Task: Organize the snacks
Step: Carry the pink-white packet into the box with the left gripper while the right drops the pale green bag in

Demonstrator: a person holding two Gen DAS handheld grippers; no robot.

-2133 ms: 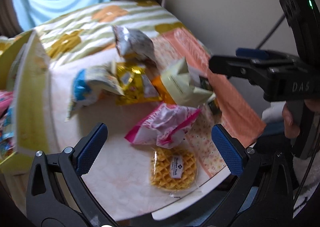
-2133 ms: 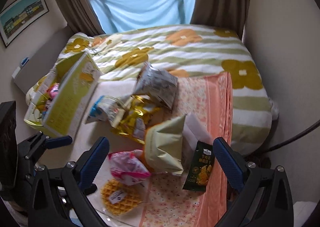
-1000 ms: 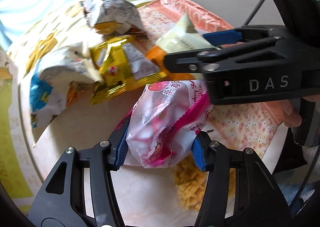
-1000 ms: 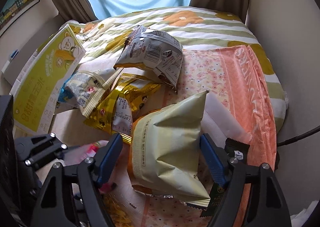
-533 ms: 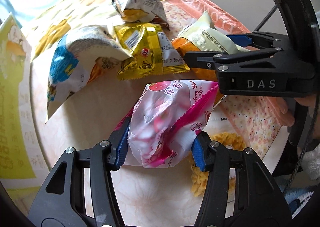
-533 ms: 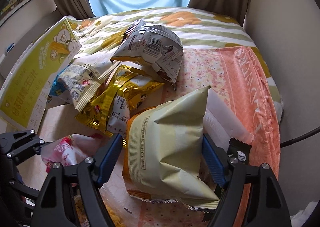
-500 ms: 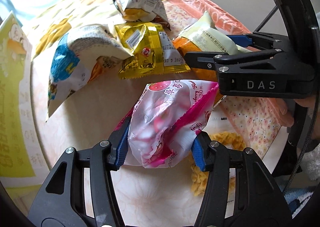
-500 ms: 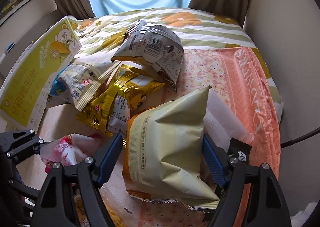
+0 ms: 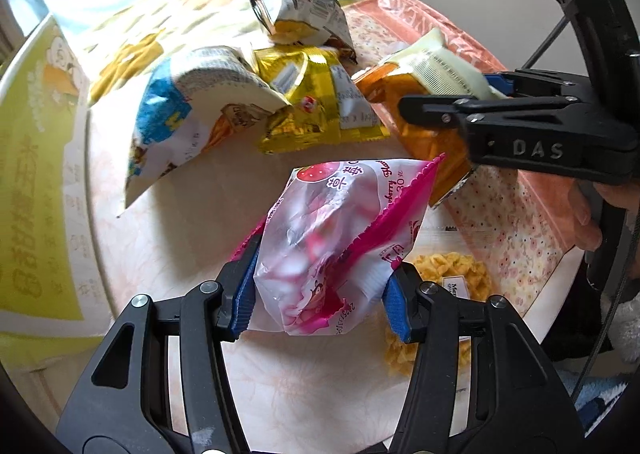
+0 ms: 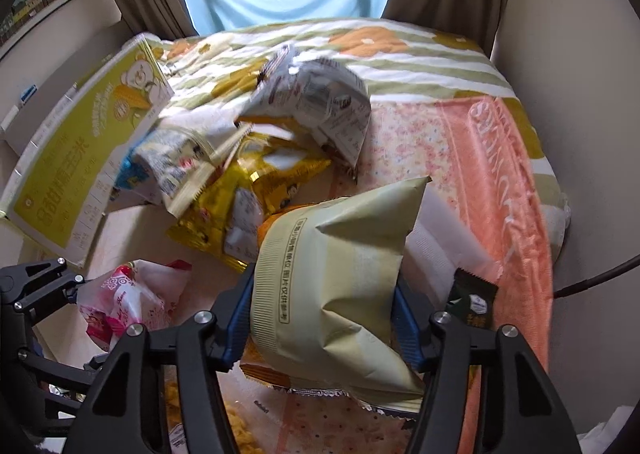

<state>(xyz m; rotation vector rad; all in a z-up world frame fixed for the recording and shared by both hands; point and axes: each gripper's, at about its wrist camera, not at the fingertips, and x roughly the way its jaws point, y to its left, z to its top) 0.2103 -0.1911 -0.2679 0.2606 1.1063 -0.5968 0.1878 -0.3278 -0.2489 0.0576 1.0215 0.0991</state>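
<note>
While the left gripper (image 9: 320,296) jaws clamp the pink strawberry packet (image 9: 340,250), the right gripper (image 10: 320,328) jaws are closing on the pale green bag (image 10: 340,286); beyond both, three packets and a waffle remain unsorted.

Snacks on the bed in front of you

Your pink strawberry bag (image 9: 336,238) is pinched at its lower end and stands tilted. Your pale green bag (image 10: 336,286) with an orange underside is squeezed at both sides, top corner up. Beyond them lie a yellow foil pack (image 9: 316,101), a blue and white bag (image 9: 188,113), a grey-white bag (image 10: 316,97). A wrapped waffle (image 9: 444,282) lies flat under the pink bag; a dark green packet (image 10: 474,304) lies beside the pale green one.
</note>
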